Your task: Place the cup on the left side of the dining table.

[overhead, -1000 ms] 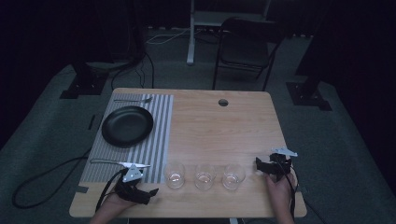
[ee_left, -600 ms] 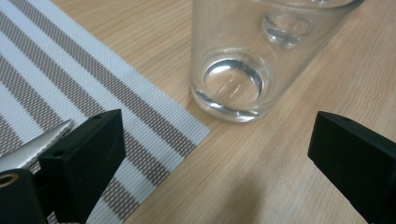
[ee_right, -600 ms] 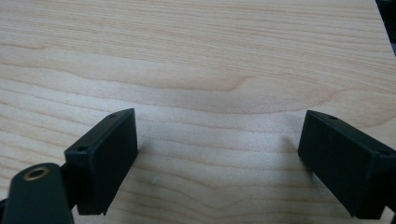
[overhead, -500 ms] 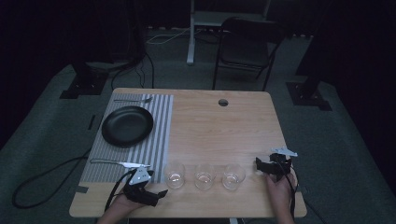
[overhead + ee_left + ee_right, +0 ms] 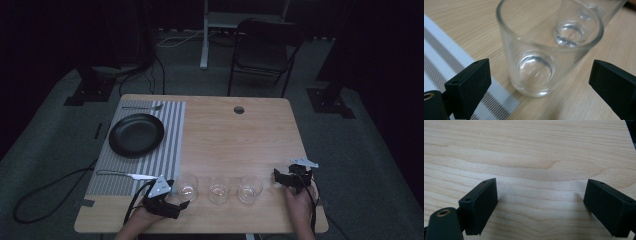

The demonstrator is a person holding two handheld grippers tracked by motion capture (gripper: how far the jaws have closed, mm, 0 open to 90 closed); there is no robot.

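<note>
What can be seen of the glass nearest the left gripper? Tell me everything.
The leftmost glass is a clear, empty tumbler with a thick base, upright on the bare wood table just off the striped placemat. It stands first in a row of three. The left gripper has its fingers spread wide on either side, not touching it.

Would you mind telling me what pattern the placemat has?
The placemat has grey and white stripes, clearest in the high view.
</note>
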